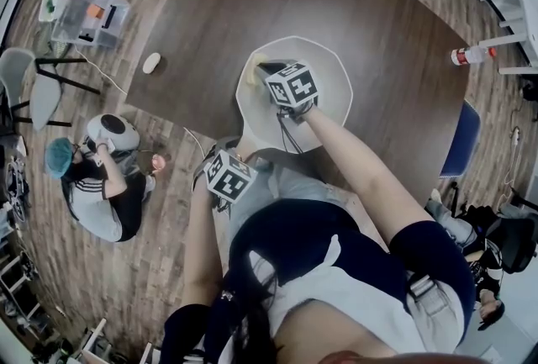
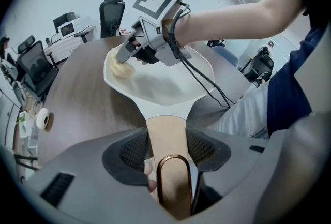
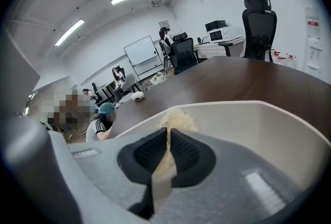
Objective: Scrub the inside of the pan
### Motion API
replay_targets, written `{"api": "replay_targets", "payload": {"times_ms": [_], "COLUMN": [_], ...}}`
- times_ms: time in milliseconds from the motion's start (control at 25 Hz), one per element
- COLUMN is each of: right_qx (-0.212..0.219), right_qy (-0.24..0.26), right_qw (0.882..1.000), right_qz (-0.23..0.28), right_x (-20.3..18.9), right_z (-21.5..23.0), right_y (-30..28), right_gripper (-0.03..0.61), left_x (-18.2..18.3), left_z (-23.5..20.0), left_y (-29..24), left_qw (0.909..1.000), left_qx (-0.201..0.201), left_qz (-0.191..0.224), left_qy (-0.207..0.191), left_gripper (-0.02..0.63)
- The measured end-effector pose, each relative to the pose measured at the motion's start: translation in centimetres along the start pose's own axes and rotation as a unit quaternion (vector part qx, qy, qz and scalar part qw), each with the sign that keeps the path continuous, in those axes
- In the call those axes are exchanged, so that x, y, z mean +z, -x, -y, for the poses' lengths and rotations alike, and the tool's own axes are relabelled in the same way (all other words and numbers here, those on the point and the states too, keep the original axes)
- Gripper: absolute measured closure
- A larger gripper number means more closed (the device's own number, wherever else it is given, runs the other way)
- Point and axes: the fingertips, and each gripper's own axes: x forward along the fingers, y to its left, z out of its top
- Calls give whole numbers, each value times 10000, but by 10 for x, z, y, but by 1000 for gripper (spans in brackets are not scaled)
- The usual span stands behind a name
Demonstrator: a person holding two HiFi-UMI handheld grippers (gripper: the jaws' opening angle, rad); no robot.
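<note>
White pan sits at the near edge of the dark wood table, handle pointing back toward the operator's body. Left gripper is clamped on the tan handle, jaws pinching it from both sides around the copper hanging loop. Pan looks braced flat on the tabletop.

Right gripper reaches over the rim and into the bowl. Its jaws are nearly together, nipping a thin edge of a pale yellow scrubber. The pad's bulk pokes out past the fingertips and presses against the inner wall on the far left side of the pan, close under the rim.

Progress, my reading: scrubbing is under way and contact is made. Inner surface reads plain white in all three views, with no suds, water or obvious soil that I can make out, so I cannot mark off which parts are done. Judging by where the pad sits, only the far-left wall is being worked; floor of the pan, near wall and right side look left to cover.

Off task: small white round object near the table's left edge, well apart from the pan; a person seated on the room floor beyond it
</note>
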Motion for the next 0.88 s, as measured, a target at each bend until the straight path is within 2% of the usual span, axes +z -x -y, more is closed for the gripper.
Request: {"api": "replay_targets", "payload": {"times_ms": [360, 880], "right_qx": [-418, -879], "right_qy": [-70, -430], "right_qw": [9990, 9949], "right_qz": [141, 252], "right_x": [0, -3], "right_z": [18, 52], "right_y": [0, 13], "right_gripper": [560, 560], "left_x": [-4, -4], "left_z": [-1, 1], "left_y": [-3, -3], "left_qw": [10000, 10000], "left_qx": [-43, -37], "left_qz": [-68, -56], "left_qy": [-20, -14], "left_gripper": [388, 388]}}
